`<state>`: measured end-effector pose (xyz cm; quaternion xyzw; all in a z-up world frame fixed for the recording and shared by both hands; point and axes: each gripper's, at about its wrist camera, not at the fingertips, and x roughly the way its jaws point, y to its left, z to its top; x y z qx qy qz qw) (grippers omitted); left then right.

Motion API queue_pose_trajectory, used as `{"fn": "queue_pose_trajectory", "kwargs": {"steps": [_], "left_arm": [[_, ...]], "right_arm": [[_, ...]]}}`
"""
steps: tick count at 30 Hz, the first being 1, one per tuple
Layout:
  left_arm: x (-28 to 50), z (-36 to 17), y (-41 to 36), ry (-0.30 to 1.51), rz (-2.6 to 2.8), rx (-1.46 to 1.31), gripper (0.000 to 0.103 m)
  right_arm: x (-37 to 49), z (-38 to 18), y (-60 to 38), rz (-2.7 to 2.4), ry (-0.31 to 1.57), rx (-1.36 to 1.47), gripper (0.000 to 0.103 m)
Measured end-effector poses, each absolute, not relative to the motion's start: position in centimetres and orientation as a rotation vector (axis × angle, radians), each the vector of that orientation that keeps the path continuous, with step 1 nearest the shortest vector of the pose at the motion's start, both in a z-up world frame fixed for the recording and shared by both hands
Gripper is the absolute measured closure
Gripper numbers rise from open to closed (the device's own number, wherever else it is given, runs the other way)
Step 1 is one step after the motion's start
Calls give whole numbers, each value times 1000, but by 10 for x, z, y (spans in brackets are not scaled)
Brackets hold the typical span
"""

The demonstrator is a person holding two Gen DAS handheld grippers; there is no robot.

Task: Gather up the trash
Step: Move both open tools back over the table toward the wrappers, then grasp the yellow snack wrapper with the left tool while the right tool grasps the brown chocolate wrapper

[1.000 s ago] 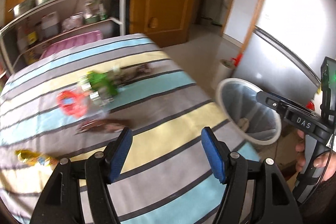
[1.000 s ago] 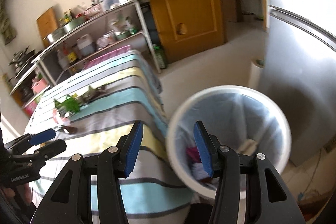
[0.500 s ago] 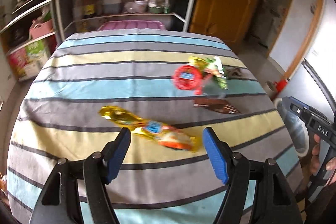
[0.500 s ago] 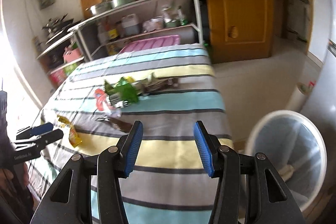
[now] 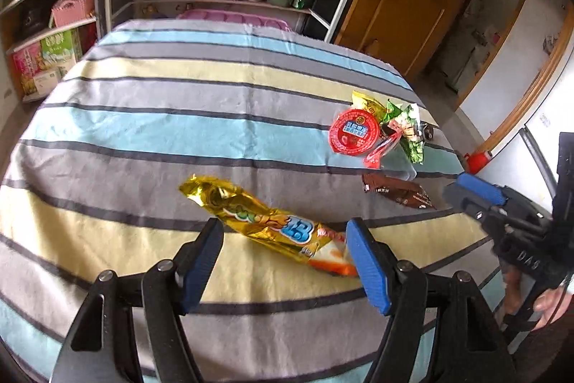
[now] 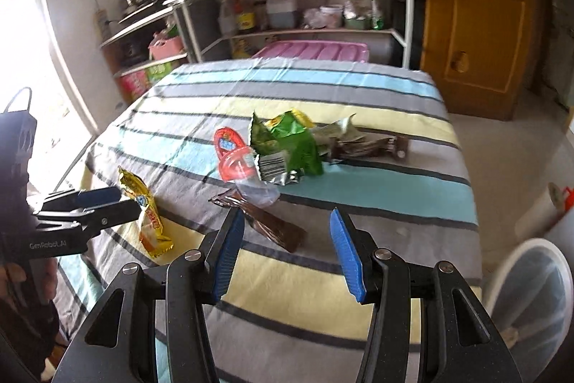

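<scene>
Both grippers swing from bin to bed; left gripper [image 5: 283, 261], open, straddles gold wrapper [image 5: 265, 225] near front edge: lower squarely, pinch mid-length. Right gripper [image 6: 287, 253] open, empty.

Black tongs [image 5: 285, 261], blue pads [image 5: 367, 266]

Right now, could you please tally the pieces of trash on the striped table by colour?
Gold: 1, the wrapper lying between the left hand-held gripper fingers.
Red: 1, the lid.
Green: 1, the crumpled bag.
Brown: 2, the near wrapper and the far wrapper.
Total: 5. The heap may hide more.
</scene>
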<state>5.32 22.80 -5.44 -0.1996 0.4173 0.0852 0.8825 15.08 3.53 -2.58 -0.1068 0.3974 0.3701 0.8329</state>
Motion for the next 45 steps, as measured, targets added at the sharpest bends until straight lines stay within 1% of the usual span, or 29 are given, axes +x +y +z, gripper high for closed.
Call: {"fn": "queue_pose_trajectory", "kwargs": {"steps": [2, 9, 13, 16, 17, 22, 24, 26, 27, 31, 33, 35, 45], "left_arm": [[61, -60, 230, 892, 171, -443, 31], [71, -59, 221, 889, 172, -375, 31], [72, -57, 215, 891, 160, -341, 34], [72, -57, 209, 895, 138, -315, 39], [71, -57, 206, 895, 131, -298, 44], [68, -56, 206, 899, 132, -279, 56], [67, -57, 209, 898, 138, -288, 67], [66, -57, 211, 895, 147, -302, 71], [65, -57, 213, 894, 146, -310, 73], [65, -57, 214, 894, 147, -313, 80], [64, -57, 213, 889, 150, -312, 83], [63, -56, 213, 887, 152, -305, 84], [57, -44, 209, 856, 142, -290, 84]], "right_arm": [[152, -30, 41, 796, 840, -260, 52], [158, -44, 54, 833, 865, -306, 52], [157, -49, 61, 852, 877, -332, 52], [153, -51, 65, 867, 875, -358, 52], [151, -53, 67, 868, 877, -370, 52], [145, -54, 71, 857, 869, -401, 52], [145, -55, 70, 860, 870, -396, 52], [145, -54, 69, 855, 865, -400, 62], [145, -54, 70, 856, 864, -402, 69], [141, -54, 70, 854, 855, -416, 79], [139, -53, 71, 852, 846, -428, 80], [138, -53, 70, 856, 849, -425, 81], [132, -47, 59, 865, 843, -372, 85]]}}
